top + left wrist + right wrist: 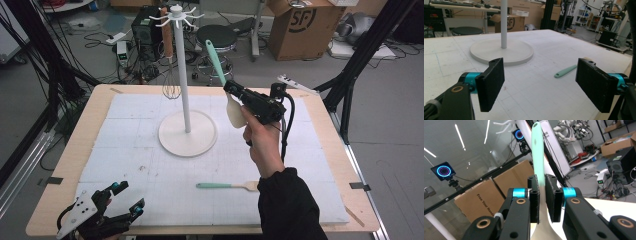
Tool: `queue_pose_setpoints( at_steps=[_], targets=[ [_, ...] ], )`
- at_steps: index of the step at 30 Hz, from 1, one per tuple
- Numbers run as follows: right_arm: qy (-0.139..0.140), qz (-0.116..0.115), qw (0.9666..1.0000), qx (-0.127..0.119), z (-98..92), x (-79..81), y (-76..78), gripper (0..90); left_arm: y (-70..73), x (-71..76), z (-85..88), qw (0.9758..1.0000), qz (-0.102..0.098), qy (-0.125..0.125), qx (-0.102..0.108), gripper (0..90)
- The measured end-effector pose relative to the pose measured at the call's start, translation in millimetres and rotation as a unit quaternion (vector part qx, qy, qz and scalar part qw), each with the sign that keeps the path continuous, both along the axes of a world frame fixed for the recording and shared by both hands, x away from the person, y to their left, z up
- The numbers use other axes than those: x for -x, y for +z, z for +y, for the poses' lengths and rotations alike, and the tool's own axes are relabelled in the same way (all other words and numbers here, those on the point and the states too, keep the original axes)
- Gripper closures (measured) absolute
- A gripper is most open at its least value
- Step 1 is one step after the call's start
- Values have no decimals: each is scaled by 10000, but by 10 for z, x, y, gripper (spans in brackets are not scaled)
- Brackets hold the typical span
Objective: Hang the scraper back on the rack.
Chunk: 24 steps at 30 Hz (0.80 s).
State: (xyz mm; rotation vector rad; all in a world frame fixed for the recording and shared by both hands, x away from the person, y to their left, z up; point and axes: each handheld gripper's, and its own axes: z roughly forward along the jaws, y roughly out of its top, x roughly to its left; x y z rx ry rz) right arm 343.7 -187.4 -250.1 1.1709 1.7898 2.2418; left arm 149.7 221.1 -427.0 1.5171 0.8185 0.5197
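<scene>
Left gripper (125,202) sits at 7 o'clock on the table, near the front edge, jaws spread wide with nothing between them. White utensil stand (186,131) at centre, a whisk (170,85) with a wooden handle hanging from its top hooks toward 11 o'clock; a second spatula (227,186) with a mint handle lies flat at 5 o'clock. Right gripper (231,89), raised at 1 o'clock, is clamped on the mint-handled spatula (218,65), handle pointing up, cream blade hanging below the jaws
</scene>
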Motion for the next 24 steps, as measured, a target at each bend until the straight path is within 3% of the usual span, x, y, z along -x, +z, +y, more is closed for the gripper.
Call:
queue_pose_setpoints(
  at_steps=[16, 20, 24],
  targets=[
    [161, -308, 9993, -146, 122, 24, 244, 854, 2, 6, 9, 10000, -12, 16, 3, 238],
    [167, -185, 9996, -97, 159, -29, 211, 856, 3, 7, 10, 10000, -5, 13, -7, 238],
    [242, -222, 9992, -234, 208, -40, 201, 856, 2, 3, 22, 10000, -12, 31, 14, 238]
  ],
)
